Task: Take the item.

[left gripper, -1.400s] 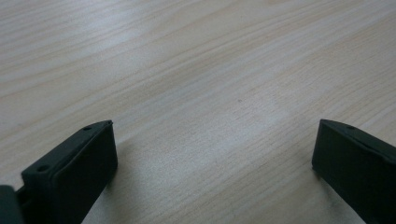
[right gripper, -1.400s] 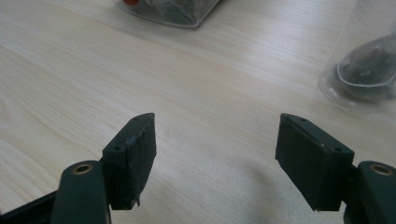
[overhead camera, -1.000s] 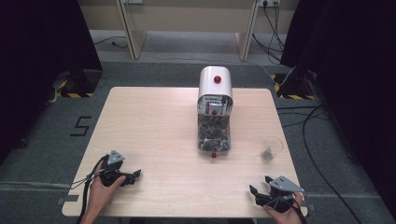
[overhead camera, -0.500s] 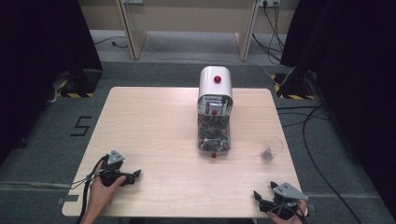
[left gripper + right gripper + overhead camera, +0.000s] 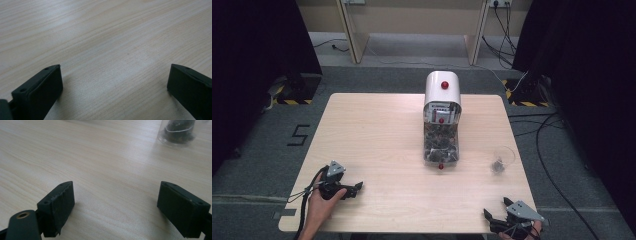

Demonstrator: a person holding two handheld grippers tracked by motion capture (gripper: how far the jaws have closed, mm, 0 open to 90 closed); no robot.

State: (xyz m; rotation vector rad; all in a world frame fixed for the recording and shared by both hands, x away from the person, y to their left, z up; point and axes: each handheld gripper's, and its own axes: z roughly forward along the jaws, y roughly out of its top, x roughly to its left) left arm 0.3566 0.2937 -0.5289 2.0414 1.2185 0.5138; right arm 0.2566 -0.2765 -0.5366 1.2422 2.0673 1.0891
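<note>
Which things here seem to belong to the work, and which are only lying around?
Likely for the work:
- dispenser with dark contents, at table centre
- clear cup holding some dark pieces
- left gripper, open
- right gripper, open

Only around:
- cables on floor
- floor mark "5"

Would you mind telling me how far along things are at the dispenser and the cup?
Looks done: the clear cup already holds some dark pieces, standing right of the dispenser. In hand: nothing; the left gripper and right gripper rest open near the table's front edge. What remains can't be told.
</note>
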